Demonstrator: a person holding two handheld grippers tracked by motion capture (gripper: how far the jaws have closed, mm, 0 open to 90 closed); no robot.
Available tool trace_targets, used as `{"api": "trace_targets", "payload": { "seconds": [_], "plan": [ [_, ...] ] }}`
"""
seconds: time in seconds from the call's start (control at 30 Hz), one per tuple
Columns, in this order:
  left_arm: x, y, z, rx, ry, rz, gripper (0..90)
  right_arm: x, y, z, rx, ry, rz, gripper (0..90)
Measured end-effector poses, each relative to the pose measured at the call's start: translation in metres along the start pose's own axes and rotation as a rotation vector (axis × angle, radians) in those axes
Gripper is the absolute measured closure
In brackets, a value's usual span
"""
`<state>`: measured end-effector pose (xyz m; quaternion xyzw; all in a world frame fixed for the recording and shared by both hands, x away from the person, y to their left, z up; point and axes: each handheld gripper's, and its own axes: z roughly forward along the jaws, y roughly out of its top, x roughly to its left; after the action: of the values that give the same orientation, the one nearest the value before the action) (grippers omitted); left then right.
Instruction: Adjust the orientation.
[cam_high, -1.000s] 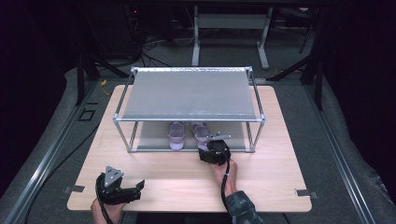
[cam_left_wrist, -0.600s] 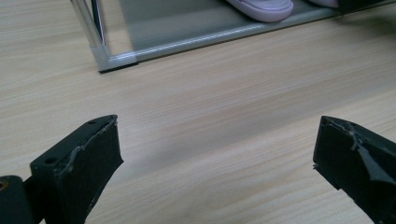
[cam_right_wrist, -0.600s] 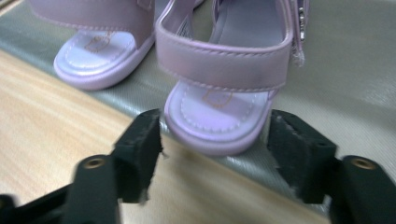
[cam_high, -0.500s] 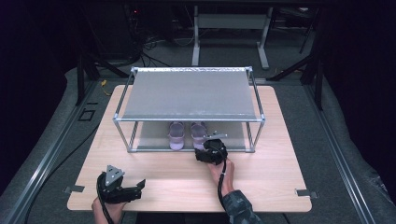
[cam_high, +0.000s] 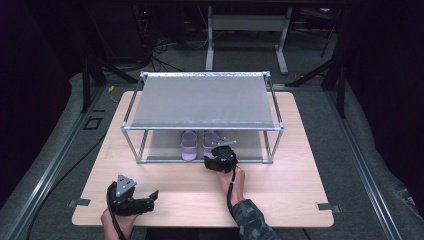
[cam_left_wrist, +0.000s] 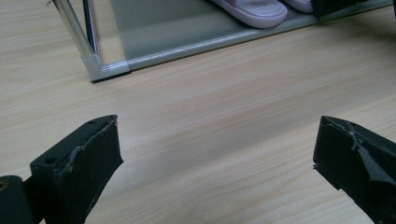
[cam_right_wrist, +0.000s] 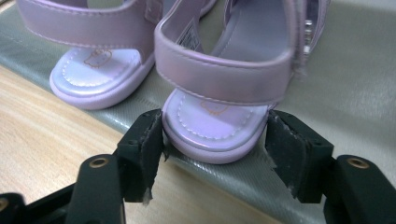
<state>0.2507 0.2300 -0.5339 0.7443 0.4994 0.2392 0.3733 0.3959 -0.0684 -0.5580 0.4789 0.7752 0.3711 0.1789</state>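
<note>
On the lower shelf of a metal-framed rack (cam_high: 202, 102) that stands on the wooden counter (cam_high: 280, 195), two small lilac sandals sit side by side, toes pointing toward the person. The right tool (cam_right_wrist: 215, 140) is at the front edge of that shelf, directly in line with the right-hand sandal (cam_right_wrist: 224, 93): the sandal's long axis runs straight away from the tool, back into the rack, and its toe lies between the two jaws. The jaws stand partly open, one on each side of the toe; the left one appears to be just at the sole's edge and the right one close beside it, and whether either presses on it cannot be told. The sandal has a pale purple footbed with stitching round the rim, a faint printed figure near the toe, a broad strap across the front and a further strap with a small buckle behind. Its partner (cam_right_wrist: 100, 77) lies just beside it, close enough that a sideways slip could nudge it. The left tool (cam_left_wrist: 215, 154) hovers low over bare counter, well apart from the rack, jaws spread wide and holding nothing. The right hand (cam_high: 231, 176) is plainly the nearer, so any pull on the sandal would likely come straight back along its length.
</note>
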Motion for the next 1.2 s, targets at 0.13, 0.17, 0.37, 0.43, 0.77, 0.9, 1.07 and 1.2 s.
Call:
{"api": "trace_targets", "payload": {
  "seconds": [0.13,0.17,0.37,0.43,0.77,0.9,1.07,1.2],
  "plan": [
    [0.001,0.0,0.0,0.003,0.002,0.0,0.6,-0.003,0.0,-0.006,-0.003,-0.012,-0.004,34.9],
    [0.001,0.0,0.0,0.003,0.002,0.0,0.6,-0.004,0.0,-0.009,-0.008,0.005,-0.001,34.2],
    [0.0,0.003,-0.002,0.0,0.004,0.006,0.5,-0.008,-0.002,-0.029,-0.016,0.042,-0.017,28.5],
    [0.0,0.004,-0.003,0.002,0.004,0.009,0.5,-0.01,-0.004,-0.037,-0.017,0.066,-0.017,27.0],
    [0.002,0.01,-0.004,0.011,0.003,0.025,0.2,-0.027,-0.015,-0.082,0.0,0.109,-0.039,15.7],
    [0.002,0.01,-0.004,0.014,0.005,0.028,0.2,-0.036,-0.023,-0.101,0.002,0.102,-0.045,14.4],
    [0.003,0.01,-0.004,0.016,0.006,0.023,0.3,-0.047,-0.035,-0.122,0.001,0.082,-0.044,14.3],
    [0.004,0.009,-0.005,0.012,0.01,0.015,0.3,-0.054,-0.042,-0.137,0.009,0.059,-0.045,14.4]
  ]
}}
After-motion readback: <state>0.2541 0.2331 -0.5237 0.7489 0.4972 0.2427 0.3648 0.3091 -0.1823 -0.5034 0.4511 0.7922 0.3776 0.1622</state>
